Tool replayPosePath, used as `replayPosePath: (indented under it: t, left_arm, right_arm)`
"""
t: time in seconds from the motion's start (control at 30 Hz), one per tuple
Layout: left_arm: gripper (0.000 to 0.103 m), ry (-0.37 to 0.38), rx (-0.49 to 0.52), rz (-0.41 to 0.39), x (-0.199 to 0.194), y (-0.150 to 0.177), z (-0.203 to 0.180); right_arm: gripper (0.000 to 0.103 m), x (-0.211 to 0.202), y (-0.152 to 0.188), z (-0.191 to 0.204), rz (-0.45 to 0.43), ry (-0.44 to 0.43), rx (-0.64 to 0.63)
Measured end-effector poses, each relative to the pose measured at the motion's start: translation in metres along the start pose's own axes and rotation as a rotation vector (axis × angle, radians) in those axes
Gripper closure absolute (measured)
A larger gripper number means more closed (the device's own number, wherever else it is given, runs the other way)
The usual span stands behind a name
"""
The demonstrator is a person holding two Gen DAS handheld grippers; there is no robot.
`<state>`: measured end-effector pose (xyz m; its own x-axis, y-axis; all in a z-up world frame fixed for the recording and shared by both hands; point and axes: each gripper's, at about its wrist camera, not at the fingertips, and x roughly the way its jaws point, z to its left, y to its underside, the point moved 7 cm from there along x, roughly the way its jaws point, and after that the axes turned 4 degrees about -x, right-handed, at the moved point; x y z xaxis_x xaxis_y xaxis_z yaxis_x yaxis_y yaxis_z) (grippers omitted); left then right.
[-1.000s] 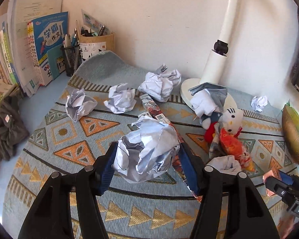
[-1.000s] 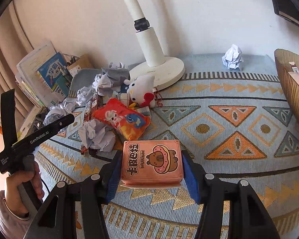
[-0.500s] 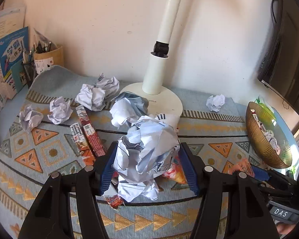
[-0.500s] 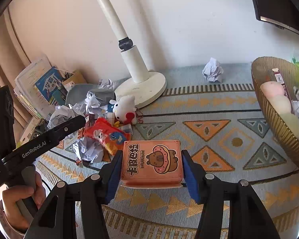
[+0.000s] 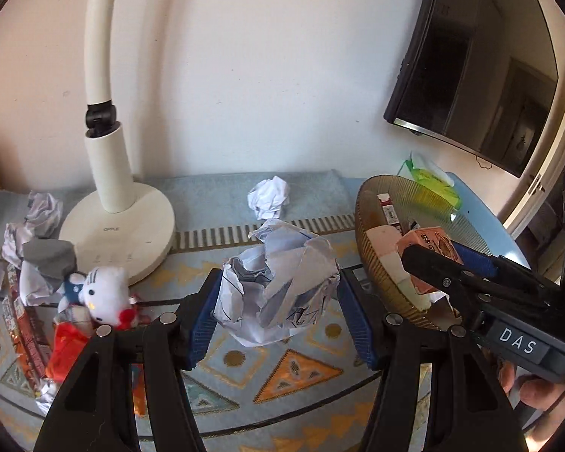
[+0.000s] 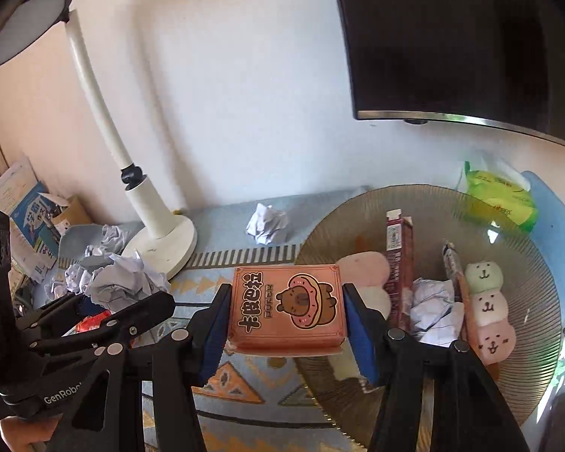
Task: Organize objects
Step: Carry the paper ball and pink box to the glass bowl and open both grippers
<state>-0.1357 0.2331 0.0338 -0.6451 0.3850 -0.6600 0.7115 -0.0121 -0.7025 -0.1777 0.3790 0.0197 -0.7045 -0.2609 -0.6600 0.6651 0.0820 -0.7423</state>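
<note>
Blue-padded fingers of my left gripper (image 5: 277,314) are clamped on a big crumpled paper ball (image 5: 278,293), held up above the patterned mat (image 5: 293,373). My right gripper (image 6: 286,329) grips a pink card box (image 6: 287,307) with a cartoon donut animal on its lid, both pads pressed to its short sides. Box sits at the left rim of the gold ribbed bowl (image 6: 508,233), partly over it; whether it touches the rim, can't tell. In the left wrist view the same box shows over the bowl's near side.

Inside the bowl: dark red carton (image 6: 397,263) standing on end, small paper wad (image 6: 433,310), pen (image 6: 452,263), three-ball plush skewer in green, pink, pink (image 6: 486,309), pale pink soft item (image 6: 365,273) behind the box. Green packet (image 6: 501,196) lies just behind the bowl.

Another paper ball (image 5: 268,196) rests on the mat near the wall, between the white desk lamp (image 5: 105,173) and the bowl. Left of the lamp base: white cat plush (image 5: 103,293), orange snack bag (image 5: 64,350), several more paper wads (image 5: 37,211). Books (image 6: 22,207) stacked far left. Dark monitor (image 6: 452,37) hangs on the wall above the bowl.
</note>
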Motion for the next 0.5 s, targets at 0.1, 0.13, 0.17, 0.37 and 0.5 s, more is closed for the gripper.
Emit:
replayPosePath:
  t: [0.1, 0.13, 0.17, 0.37, 0.5]
  left_arm:
    - [0.045, 0.035, 0.030, 0.006, 0.013, -0.005, -0.031]
    - [0.045, 0.042, 0.034, 0.010, 0.017, -0.006, -0.040]
    - [0.045, 0.053, 0.035, 0.011, 0.021, -0.007, -0.048]
    - [0.045, 0.075, 0.059, 0.033, 0.041, -0.006, -0.081]
    - [0.045, 0.080, 0.059, 0.057, 0.052, -0.001, -0.091]
  right_arm:
    - [0.048, -0.002, -0.003, -0.028, 0.001, 0.034, 0.034]
    - [0.048, -0.003, -0.004, -0.038, 0.001, 0.052, 0.047]
    - [0.048, -0.005, -0.004, -0.046, -0.001, 0.061, 0.060]
    - [0.048, -0.012, -0.005, -0.087, -0.009, 0.087, 0.135]
    - [0.048, -0.006, -0.003, -0.096, -0.001, 0.088, 0.156]
